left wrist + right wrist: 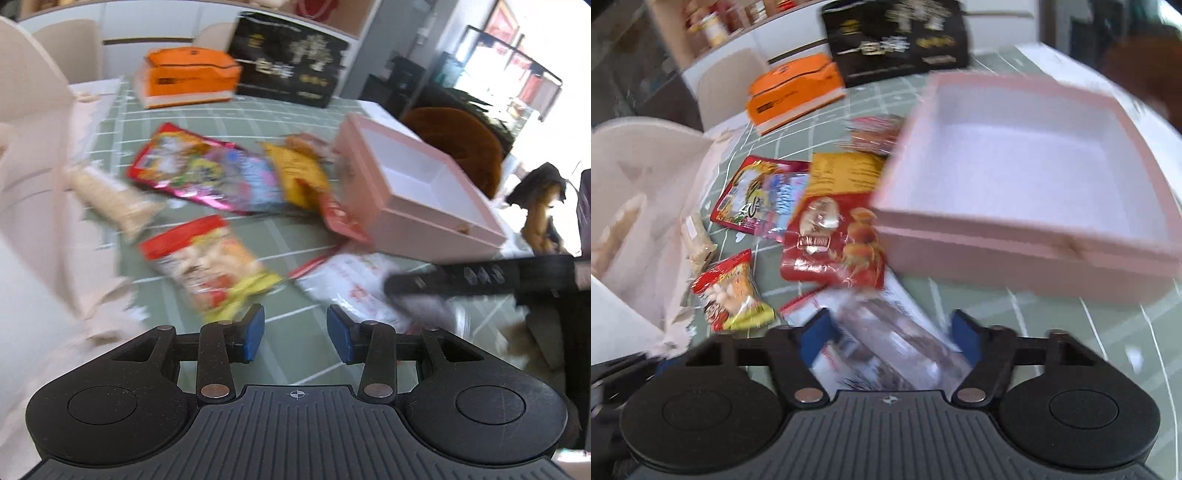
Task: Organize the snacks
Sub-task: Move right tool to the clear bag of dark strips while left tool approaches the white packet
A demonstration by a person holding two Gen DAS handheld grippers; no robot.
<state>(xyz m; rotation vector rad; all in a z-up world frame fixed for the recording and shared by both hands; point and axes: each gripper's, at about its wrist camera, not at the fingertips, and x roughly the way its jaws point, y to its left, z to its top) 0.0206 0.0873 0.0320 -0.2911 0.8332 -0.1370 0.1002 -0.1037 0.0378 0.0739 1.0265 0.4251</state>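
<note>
table: green mat (207, 122) with white grid lines, flat; both views motion-blurred
far left: cream paper bag (639, 173), torn ragged edge, matte
beige pack: clear sleeve of pale crumbly snack (110, 201), long, lies beside the bag
peanut pack: red-and-yellow glossy pouch (207, 266), crinkled, flat on mat, just ahead of left gripper
foil pack: red-bordered shiny multicolour bag (207, 173), mid-mat
yellow pack: mustard bag (846, 175), overlaps red chicken-print pouch (831, 240)
left gripper (295, 332): blue pads apart, nothing between them, above mat
right gripper (890, 334): blue pads spread around a clear plastic packet (894, 339), dark contents; contact cannot be told
white pack: red-printed white bag (354, 280) under the right gripper's black finger
pink box (1027, 177): rigid, square, white matte inside, right of snack pile
back: orange box (188, 77), black box with gold print (291, 70)
</note>
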